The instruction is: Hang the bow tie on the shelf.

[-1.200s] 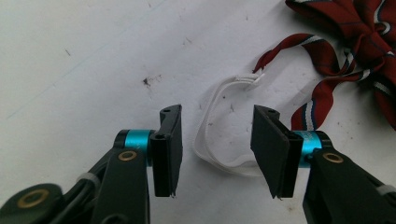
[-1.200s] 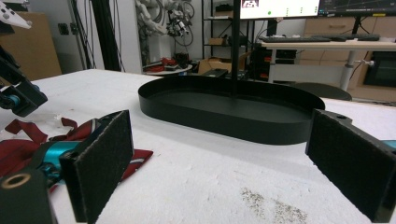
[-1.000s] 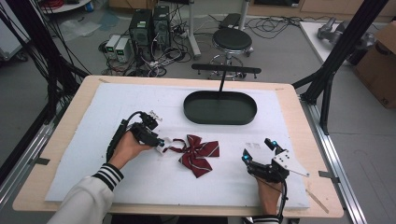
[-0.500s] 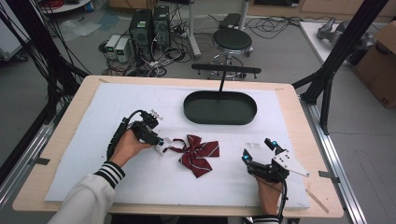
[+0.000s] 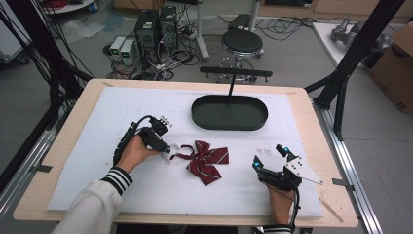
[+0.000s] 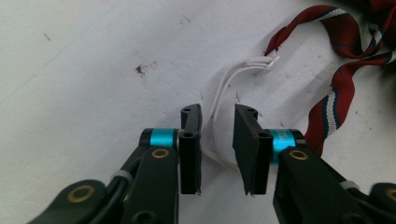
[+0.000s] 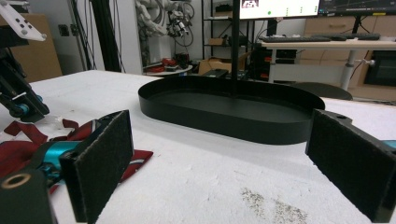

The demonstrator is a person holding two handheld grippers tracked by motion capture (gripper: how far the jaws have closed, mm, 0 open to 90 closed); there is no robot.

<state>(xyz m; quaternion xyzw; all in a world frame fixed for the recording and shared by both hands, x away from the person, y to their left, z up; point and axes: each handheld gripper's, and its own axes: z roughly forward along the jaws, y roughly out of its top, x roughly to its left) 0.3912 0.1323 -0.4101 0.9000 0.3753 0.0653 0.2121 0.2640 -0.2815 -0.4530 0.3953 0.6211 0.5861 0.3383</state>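
White elastic loop [image 6: 219,105] of the dark red striped fabric bow [image 5: 207,161] runs lengthwise between the left tool's [image 6: 217,140] parted jaws; right tool [image 5: 270,163], wide apart, sits beyond the bow.

Dark red fabric bow tie [image 5: 206,161], white-and-navy stripes; white elastic loop [image 6: 219,116]. Black oval tray [image 5: 229,112]. White-covered wooden surface [image 5: 97,141]. Black grippers, teal accents.

Matt black tray [image 5: 229,113], cloth bow [image 5: 206,159]

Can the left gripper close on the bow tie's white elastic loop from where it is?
Probably yes: the left gripper is open, the white elastic loop runs between its jaws, nothing blocking.
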